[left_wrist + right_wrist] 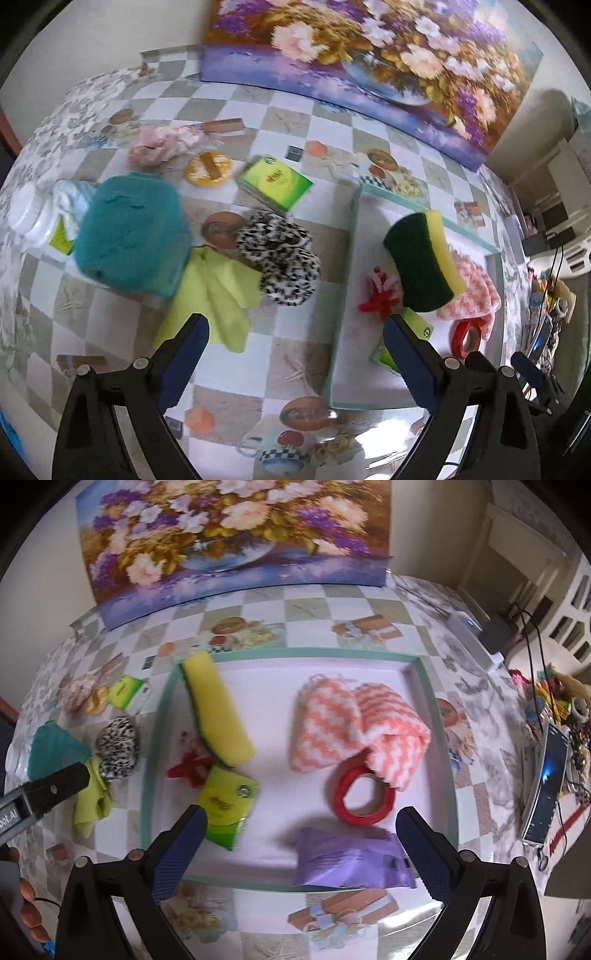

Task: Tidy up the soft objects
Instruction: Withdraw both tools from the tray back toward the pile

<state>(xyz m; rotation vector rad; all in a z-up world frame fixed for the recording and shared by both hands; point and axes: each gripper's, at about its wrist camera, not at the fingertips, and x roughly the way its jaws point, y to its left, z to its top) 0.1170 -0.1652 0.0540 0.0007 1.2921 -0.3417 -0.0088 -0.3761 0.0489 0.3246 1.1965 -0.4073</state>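
- While hanging spread and empty over the tabletop (pixel 110 321), left tongs (pixel 295 332) in the left wrist view: sponge (pixel 421 258) at two o'clock, blurred and tilted over the tray (pixel 340 332), resting or falling unclear.
- At nine to ten o'clock, outside the tray: teal cloth (pixel 133 232), yellow-green cloth (pixel 218 295), spotted fuzzy piece (pixel 284 258), pink fluffy item (pixel 162 144).
- In the right wrist view, right tongs (pixel 301 834) equally wide apart, gripping nothing.
- Inside the tray already: sponge at ten o'clock, striped fuzzy socks (pixel 354 731) at one o'clock, red tape roll (pixel 364 797), purple packet (pixel 351 860).
- Judged partly done; several soft items left outside.
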